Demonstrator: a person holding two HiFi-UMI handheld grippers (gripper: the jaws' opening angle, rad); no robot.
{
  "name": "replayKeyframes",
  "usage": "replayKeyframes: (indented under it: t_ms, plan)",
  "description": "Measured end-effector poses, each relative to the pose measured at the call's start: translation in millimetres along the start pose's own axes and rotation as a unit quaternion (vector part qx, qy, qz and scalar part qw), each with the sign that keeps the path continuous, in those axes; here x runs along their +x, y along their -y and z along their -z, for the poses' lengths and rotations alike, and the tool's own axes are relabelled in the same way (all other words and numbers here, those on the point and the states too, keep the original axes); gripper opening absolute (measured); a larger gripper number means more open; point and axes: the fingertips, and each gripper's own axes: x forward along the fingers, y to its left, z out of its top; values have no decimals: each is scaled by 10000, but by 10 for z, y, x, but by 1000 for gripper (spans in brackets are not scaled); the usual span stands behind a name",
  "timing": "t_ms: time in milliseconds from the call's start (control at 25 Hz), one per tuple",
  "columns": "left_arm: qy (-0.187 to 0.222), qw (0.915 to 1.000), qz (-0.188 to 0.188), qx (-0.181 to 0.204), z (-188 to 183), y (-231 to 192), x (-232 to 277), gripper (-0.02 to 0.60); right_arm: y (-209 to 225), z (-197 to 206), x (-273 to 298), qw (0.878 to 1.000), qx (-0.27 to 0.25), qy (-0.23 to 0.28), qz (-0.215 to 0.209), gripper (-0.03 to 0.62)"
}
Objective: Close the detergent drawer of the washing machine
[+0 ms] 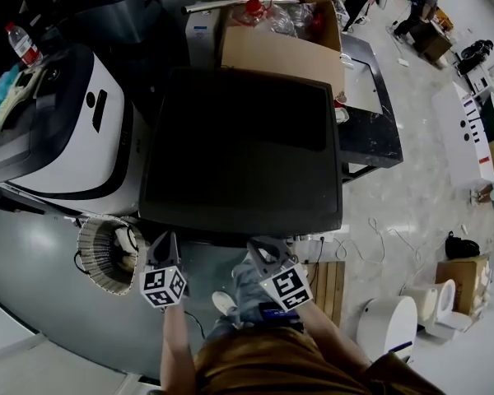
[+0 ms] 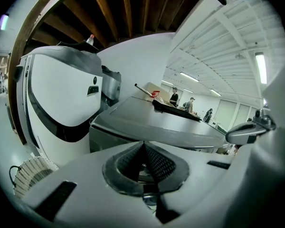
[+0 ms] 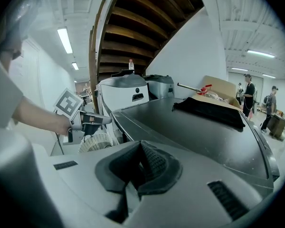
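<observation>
The washing machine [image 1: 243, 146] shows its dark flat lid from above; its front face and the detergent drawer are hidden under the lid's near edge. My left gripper [image 1: 165, 241] is held just in front of the machine's left front corner, my right gripper [image 1: 263, 249] in front of the middle of that edge. In the left gripper view the jaws [image 2: 143, 151] are shut with nothing between them, and the machine [image 2: 156, 120] is close ahead. The right gripper's jaws [image 3: 140, 151] are also shut and empty, pointing across the lid [image 3: 194, 132]. The left gripper [image 3: 92, 120] appears beyond.
A white and black appliance [image 1: 74, 130] stands left of the machine. A cardboard box [image 1: 280, 48] sits at the lid's far edge. A round wicker basket [image 1: 107, 253] lies on the floor by the left gripper, a dark table [image 1: 370, 113] to the right, a wooden pallet [image 1: 329, 286] below.
</observation>
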Motion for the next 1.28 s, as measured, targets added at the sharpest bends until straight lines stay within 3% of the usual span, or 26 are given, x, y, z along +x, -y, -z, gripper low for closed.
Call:
replayKeyframes:
  t_ms: [240, 760, 920, 1280]
  plan:
    - [205, 9996, 172, 75, -141, 155, -255, 25, -187, -59, -146, 9999, -28, 128, 0, 12]
    - [856, 9943, 572, 273, -565, 496, -879, 25, -403, -285, -479, 9972, -224, 580, 409, 12]
    - [1170, 9918, 391, 337, -744, 528, -1122, 25, -443, -426, -611, 9954, -198, 754, 560, 12]
    - [1615, 9852, 444, 376, -996, 585, -1554, 25, -596, -686, -793, 9900, -313, 1185, 701, 12]
